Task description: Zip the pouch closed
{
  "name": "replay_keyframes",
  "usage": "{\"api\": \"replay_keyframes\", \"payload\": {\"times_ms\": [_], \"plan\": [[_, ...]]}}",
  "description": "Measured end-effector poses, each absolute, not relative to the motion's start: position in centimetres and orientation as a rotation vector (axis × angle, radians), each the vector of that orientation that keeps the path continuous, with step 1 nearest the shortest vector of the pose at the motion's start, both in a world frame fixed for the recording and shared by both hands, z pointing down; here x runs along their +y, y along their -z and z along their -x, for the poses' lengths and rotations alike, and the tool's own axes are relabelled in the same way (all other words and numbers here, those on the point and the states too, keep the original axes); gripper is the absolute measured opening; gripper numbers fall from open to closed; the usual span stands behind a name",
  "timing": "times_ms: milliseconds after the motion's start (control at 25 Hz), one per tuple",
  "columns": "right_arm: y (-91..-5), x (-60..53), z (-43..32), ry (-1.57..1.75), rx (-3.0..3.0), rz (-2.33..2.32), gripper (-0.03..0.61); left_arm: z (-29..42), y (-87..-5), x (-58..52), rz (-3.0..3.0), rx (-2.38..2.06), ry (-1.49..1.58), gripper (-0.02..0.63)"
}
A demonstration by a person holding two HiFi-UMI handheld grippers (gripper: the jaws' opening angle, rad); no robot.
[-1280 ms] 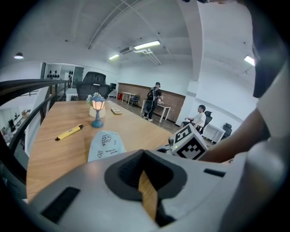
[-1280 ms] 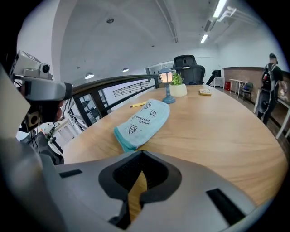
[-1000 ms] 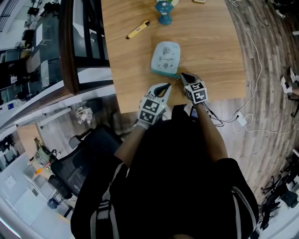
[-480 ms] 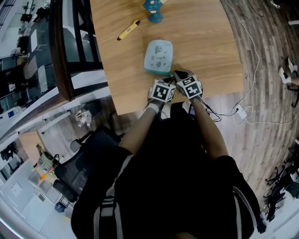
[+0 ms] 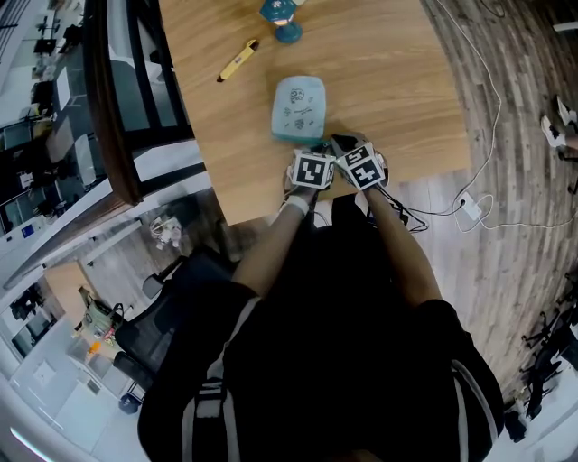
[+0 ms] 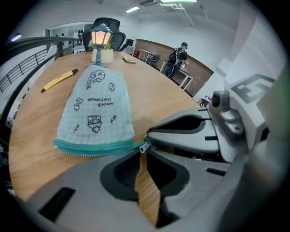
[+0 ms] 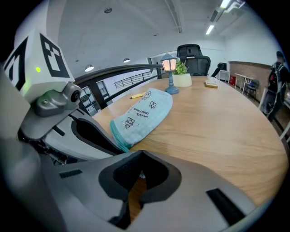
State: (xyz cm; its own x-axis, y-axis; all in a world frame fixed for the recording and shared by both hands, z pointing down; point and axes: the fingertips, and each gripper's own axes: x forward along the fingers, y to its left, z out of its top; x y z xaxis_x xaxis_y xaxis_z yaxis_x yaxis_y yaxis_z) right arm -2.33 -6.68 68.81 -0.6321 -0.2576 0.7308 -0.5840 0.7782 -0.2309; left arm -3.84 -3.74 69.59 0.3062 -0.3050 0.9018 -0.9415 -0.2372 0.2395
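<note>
Left hand-held gripper (image 6: pixel 138 156) has come up from the worktop's near edge since a second ago and now sits just beside the right hand-held gripper (image 7: pixel 139 156), both at the 6 o'clock end of the pouch (image 5: pixel 298 106).

The pale blue pouch lies flat on the worktop (image 5: pixel 397 81), with its printed side up. Its teal zip (image 6: pixel 95 149) looks meshed along the whole length that shows. The zipping therefore seems done or nearly so, leaving at most a last tug and letting go.

The left gripper's jaws are clenched, with nothing seen between them. The right's are pressed together, apparently on the zip pull (image 6: pixel 144 147), which sits at the zip's 3 o'clock end, right at both sets of tips.

Round the wooden worktop is an open office, with plank floor and a trailing white cable (image 5: pixel 492 135) at 3 o'clock. A dark railing (image 5: pixel 122 99) runs at 9 o'clock. A lit lantern lamp (image 5: pixel 282 13) stands at 12 o'clock from the pouch, and a yellow pen (image 5: pixel 237 60) lies at 10 o'clock.
</note>
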Motion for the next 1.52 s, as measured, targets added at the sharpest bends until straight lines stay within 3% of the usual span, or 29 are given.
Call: {"api": "replay_keyframes", "payload": {"times_ms": [280,920,1520], "plan": [[-68.74,-6.51,2.34,-0.567,-2.257,-0.622,0.012,3.64,-69.37,-3.82,-1.707,-1.103,-0.831,0.012],[-68.99,-6.1,2.34,-0.469,-2.266,-0.602,0.012,3.18,-69.5,-4.22,-1.767,-1.05,-0.888,0.041],[-68.99,-6.08,2.4,-0.443,-2.269,-0.602,0.012,2.94,-69.17,-3.86,-1.806,-1.05,-0.852,0.0]]}}
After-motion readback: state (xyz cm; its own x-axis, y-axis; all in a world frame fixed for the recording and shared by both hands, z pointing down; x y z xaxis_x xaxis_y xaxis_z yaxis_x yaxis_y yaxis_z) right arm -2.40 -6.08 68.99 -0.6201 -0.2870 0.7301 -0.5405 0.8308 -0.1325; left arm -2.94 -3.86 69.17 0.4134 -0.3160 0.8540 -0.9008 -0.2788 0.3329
